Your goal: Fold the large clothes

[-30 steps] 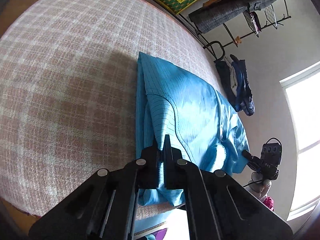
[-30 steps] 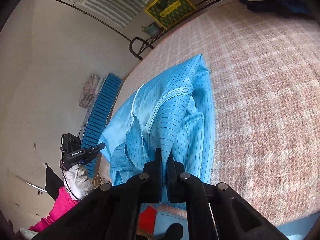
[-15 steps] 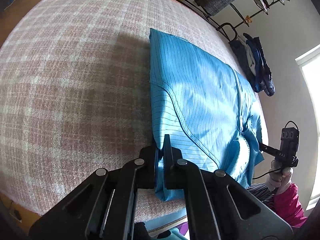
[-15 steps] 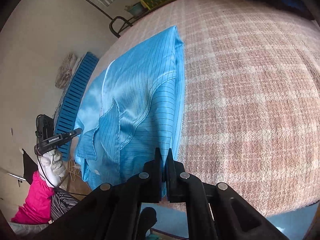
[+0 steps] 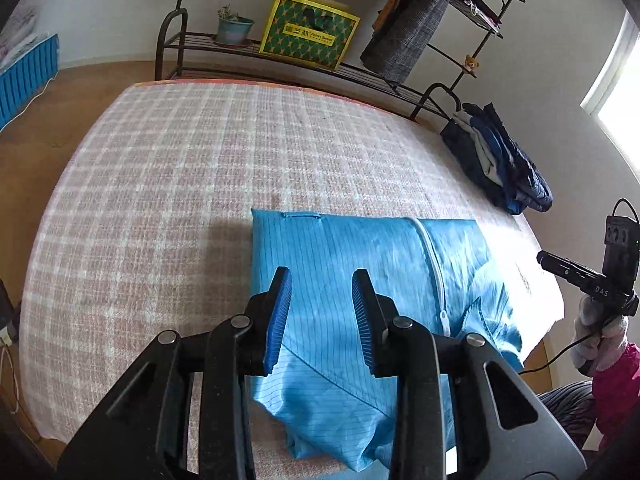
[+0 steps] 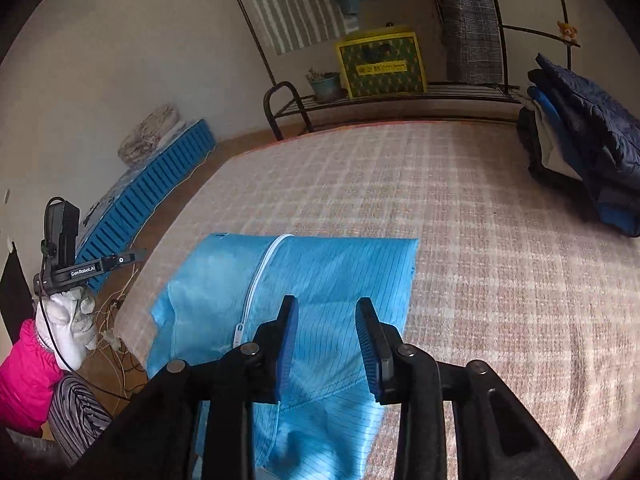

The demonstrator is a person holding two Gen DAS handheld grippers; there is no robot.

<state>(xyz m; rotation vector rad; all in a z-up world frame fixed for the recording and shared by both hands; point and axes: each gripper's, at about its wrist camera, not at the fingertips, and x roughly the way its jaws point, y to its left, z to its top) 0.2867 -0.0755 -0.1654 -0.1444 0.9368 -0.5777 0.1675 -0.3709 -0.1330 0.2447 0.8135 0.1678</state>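
My left claw point(image 5: 321, 276) has its jaws parting, the blue ribbed pads point(image 5: 280, 312) spread with nothing pinched between them; the folded blue garment point(image 5: 360, 252) lies flat directly under and ahead of it. My right claw point(image 6: 326, 304) is likewise opening, its pads clear of the cloth, hovering over the same garment point(image 6: 328, 268). The garment sits at the near edge of the bed point(image 5: 168, 184), on a pink-and-white checked cover, its white zipper point(image 5: 434, 264) running front to back and its lower folds spilling over the near edge. In the right wrist view I see the left claw's body off the bed's left side, marked "GenRoboAI" point(image 6: 82, 270), in a white-gloved hand point(image 6: 66, 328). In the left wrist view the other claw's body reads "DAS" point(image 5: 600, 290). Beyond the bed's far edge, a yellow-and-green box point(image 5: 308, 32) on a black rack carries writing too small for me to read. A dark blue pile of clothes point(image 5: 504, 164) lies at the bed's far right corner.
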